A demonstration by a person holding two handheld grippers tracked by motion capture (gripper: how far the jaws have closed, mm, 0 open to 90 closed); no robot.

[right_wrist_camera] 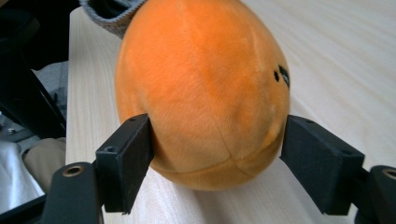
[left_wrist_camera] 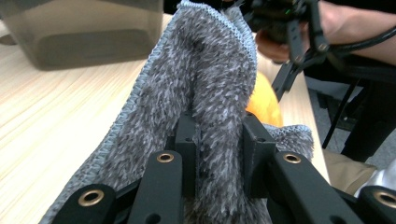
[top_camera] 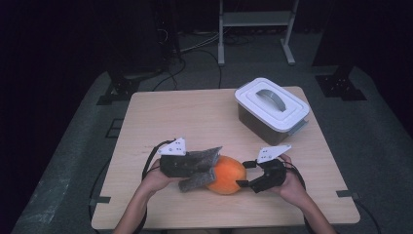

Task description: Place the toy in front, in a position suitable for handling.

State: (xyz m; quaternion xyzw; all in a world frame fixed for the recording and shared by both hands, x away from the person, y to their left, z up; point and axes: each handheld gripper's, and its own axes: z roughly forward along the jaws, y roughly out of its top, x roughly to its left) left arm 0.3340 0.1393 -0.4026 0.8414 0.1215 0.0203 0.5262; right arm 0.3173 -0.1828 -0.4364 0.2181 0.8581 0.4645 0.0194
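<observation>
Judging by looks, the toy is soft, light; right gripper clasps its end; left gripper pinches the limp cloth.

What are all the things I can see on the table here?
Toy: one, orange, soft and round, near the front edge of the table.
Cloth: one, grey and fuzzy, draped against the toy's left side.
Box: one, dark with a white lid and grey handle, at the back right of the table.
Table: one, light wood.
Left gripper: black, shut on the cloth.
Right gripper: black, jaws either side of the toy, pressing it.
Hands: two, one behind each gripper.
</observation>
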